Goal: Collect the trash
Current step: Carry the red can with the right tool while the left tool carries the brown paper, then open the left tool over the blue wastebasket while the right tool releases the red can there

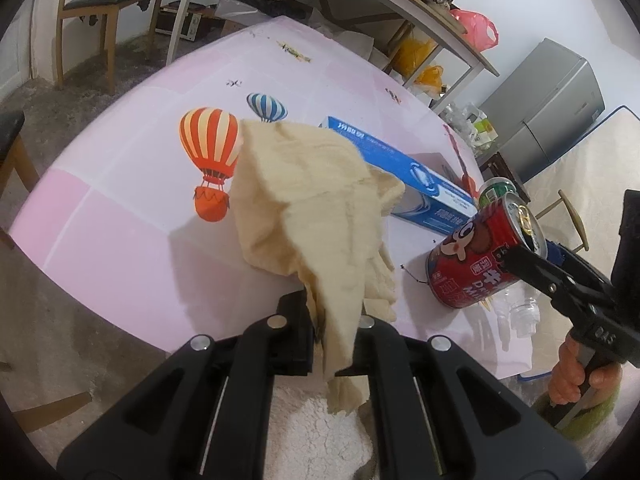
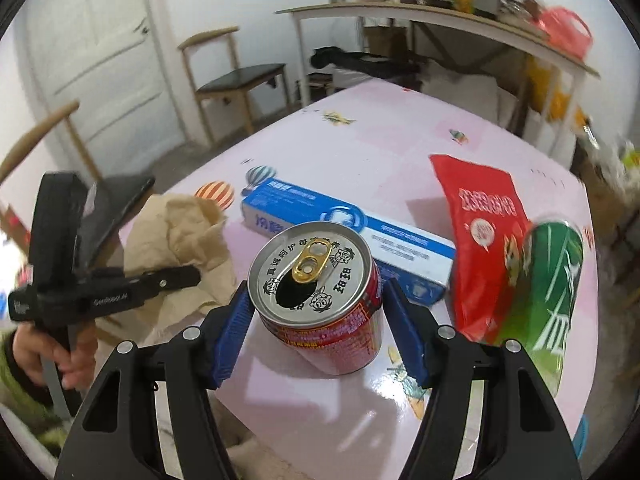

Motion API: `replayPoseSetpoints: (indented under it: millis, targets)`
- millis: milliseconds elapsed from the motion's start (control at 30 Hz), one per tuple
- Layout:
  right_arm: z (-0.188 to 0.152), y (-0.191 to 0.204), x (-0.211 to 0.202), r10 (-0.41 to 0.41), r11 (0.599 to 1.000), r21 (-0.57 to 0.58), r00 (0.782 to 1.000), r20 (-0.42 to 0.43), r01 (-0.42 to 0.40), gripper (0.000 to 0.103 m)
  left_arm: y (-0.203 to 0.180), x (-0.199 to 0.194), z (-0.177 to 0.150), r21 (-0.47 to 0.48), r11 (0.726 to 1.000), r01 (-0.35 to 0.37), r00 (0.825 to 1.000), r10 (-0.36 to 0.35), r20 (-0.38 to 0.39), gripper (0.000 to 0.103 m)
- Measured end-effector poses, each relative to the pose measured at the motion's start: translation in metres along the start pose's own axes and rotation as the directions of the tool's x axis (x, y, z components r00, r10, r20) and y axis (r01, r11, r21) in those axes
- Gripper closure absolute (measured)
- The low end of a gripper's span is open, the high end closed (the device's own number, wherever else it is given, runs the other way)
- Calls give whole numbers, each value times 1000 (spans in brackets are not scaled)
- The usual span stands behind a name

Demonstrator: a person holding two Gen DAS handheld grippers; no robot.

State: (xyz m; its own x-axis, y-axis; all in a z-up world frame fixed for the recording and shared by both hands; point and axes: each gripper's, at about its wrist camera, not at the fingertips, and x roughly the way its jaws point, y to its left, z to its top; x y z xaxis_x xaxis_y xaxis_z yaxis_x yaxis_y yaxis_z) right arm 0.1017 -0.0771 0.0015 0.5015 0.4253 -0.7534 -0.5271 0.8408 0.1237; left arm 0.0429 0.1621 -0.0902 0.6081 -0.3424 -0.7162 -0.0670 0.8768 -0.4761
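Clearly, the left gripper [image 1: 334,316] has its two black fingers closed on a crumpled beige paper towel [image 1: 316,200]. The towel is wrinkled, with some brownish stains near the pinched part, and it stands up from the fingers over the near edge of the pink table [image 1: 120,208]; one corner hangs down below the fingers. In the right wrist view the same towel [image 2: 188,236] shows at the left, beside the left gripper [image 2: 192,276].

The right gripper [image 2: 316,308] holds a red can [image 2: 324,320] between its blue pads [image 2: 236,320]. Both pads touch the sides of the can just under the rim. The can is short, with a silver top, a gold pull tab and an open drinking hole; its red wall carries white Chinese letters, and in the left wrist view a cartoon face [image 1: 464,240] is on it. The can [image 1: 480,256] looks tilted there, at the near right part of the table; whether its bottom touches the table I cannot tell.

Behind the can lies a long blue and white box [image 2: 348,236]. To the right of it is a red snack bag [image 2: 484,240], and a green can [image 2: 552,296], blurred, is just beside the bag.
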Motion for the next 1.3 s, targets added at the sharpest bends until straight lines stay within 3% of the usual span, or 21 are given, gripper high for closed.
replayPoseSetpoints:
  millis: [167, 367, 567, 667, 733, 833, 933, 1000, 1067, 1100, 1167, 1300]
  targets:
    - [1, -19, -28, 50, 995, 86, 996, 71, -56, 39, -16, -23, 1, 11, 1000, 29, 999, -29, 27, 100]
    - [-12, -49, -99, 28, 983, 169, 973, 230, -68, 39, -67, -48, 6, 110, 990, 87, 994, -94, 63, 100]
    - [-46, -102, -187, -153, 955, 294, 918, 365, 43, 39, -150, -45, 12, 270, 945, 185, 980, -198, 23, 100]
    - [-72, -132, -223, -275, 915, 386, 884, 378, 119, 39, -204, -29, 12, 352, 897, 267, 963, -264, -57, 100]
    - [-98, -157, -245, -356, 868, 471, 859, 367, 158, 39, -245, -12, 10, 410, 854, 319, 948, -293, -128, 100]
    - [-142, -199, -269, -417, 778, 611, 847, 330, 146, 39, -304, 22, 2, 461, 799, 387, 921, -306, -242, 100]
    - [-193, -242, -280, -440, 663, 743, 853, 281, 97, 39, -364, 70, -15, 464, 753, 467, 868, -292, -401, 100]
    - [-225, -266, -281, -458, 580, 809, 858, 232, 91, 39, -404, 107, -34, 483, 726, 489, 838, -238, -491, 99]
    - [-263, -291, -278, -479, 479, 872, 862, 163, 101, 39, -434, 139, -53, 492, 718, 492, 813, -178, -554, 99]
    - [-281, -302, -276, -487, 426, 898, 865, 124, 111, 39, -452, 163, -66, 492, 718, 493, 792, -136, -595, 99]
    - [-307, -313, -272, -491, 351, 929, 868, 72, 121, 39, -477, 199, -85, 501, 725, 473, 770, -64, -635, 99]
    - [-356, -331, -263, -479, 226, 966, 878, -4, 128, 39, -525, 263, -122, 544, 718, 434, 755, 39, -655, 99]
